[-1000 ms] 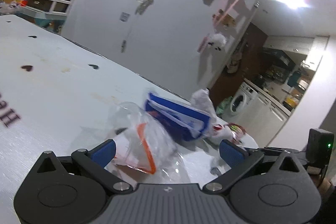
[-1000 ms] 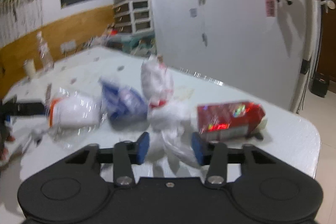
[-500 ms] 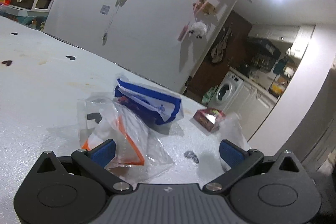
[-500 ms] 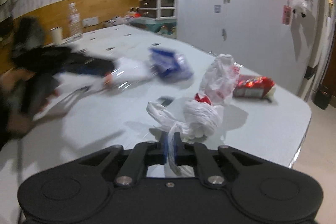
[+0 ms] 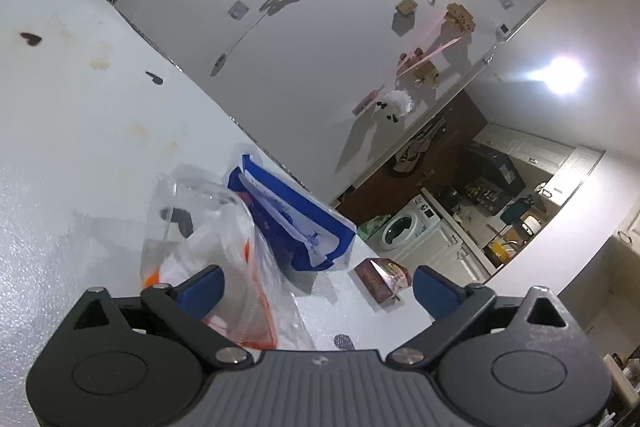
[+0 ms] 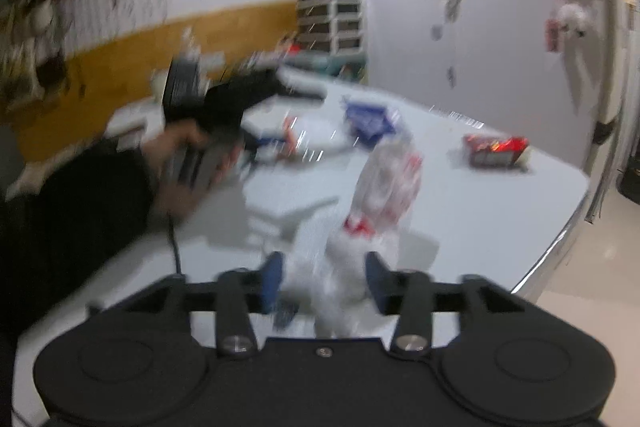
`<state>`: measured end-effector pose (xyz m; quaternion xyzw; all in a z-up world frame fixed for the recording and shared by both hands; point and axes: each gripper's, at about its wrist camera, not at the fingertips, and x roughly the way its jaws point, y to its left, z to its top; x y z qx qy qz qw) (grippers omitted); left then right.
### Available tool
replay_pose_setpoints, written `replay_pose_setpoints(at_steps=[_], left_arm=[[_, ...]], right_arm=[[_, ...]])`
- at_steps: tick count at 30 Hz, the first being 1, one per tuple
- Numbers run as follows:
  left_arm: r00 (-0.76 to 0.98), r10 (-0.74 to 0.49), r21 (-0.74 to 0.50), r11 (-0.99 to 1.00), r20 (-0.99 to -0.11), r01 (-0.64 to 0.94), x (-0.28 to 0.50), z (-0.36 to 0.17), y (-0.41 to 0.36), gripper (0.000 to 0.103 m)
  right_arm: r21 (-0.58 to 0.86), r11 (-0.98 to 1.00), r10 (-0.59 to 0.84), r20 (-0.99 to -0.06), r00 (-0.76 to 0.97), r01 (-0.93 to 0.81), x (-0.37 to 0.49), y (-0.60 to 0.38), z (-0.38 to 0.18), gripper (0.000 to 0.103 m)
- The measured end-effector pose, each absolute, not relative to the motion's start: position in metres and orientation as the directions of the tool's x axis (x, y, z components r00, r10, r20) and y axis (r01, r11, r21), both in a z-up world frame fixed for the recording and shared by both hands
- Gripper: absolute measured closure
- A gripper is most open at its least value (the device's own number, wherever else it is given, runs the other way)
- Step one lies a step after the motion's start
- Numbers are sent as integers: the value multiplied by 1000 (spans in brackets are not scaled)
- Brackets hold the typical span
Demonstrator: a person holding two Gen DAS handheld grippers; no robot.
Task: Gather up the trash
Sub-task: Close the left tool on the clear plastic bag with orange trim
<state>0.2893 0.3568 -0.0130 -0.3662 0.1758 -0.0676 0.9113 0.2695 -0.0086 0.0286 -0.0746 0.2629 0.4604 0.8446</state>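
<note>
My left gripper (image 5: pixel 316 283) stands wide, its jaws just starting to close. A clear plastic bag with orange stripes (image 5: pixel 224 247) lies between them, against the left finger, and the pads do not press it. Behind it lie a blue and white packet (image 5: pixel 296 227) and a red wrapper (image 5: pixel 382 277). In the blurred right wrist view, my right gripper (image 6: pixel 324 275) is opening, and a crumpled white plastic bag with a red patch (image 6: pixel 360 227) sits loose between its fingers. The same blue packet (image 6: pixel 370 119) and red wrapper (image 6: pixel 496 151) show farther back.
The white table (image 5: pixel 80 131) carries small dark heart marks and stains. Its rounded edge (image 6: pixel 560 235) drops to the floor on the right. A person's hand (image 6: pixel 180 155) and dark sleeve (image 6: pixel 80 207) hold the other gripper at left. A white wall stands behind.
My right gripper closed on the white bag, dragged it back across the table, and now its jaws have parted. The left wrist view has rolled, and the clear bag stays between the left jaws.
</note>
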Motion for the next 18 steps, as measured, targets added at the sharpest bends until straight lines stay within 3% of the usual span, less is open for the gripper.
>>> replay_pose_setpoints(at_steps=[3, 6, 8, 13, 18], left_arm=[[926, -254, -688, 726, -279, -8, 292, -14, 354, 9], [928, -225, -667, 744, -297, -34, 295, -12, 349, 11], [929, -210, -663, 747, -304, -48, 296, -12, 346, 17], [927, -205, -696, 714, -315, -79, 301, -19, 349, 46], [928, -200, -725, 682, -313, -98, 304, -24, 355, 57]], right_arm=[[206, 633, 725, -497, 478, -746, 287, -9, 29, 38], [258, 692, 684, -534, 497, -675, 306, -1, 18, 37], [266, 705, 668, -559, 491, -658, 310, 5, 9, 37], [296, 697, 670, -595, 445, -653, 313, 18, -8, 37], [254, 690, 664, -594, 453, -678, 303, 28, -7, 36]])
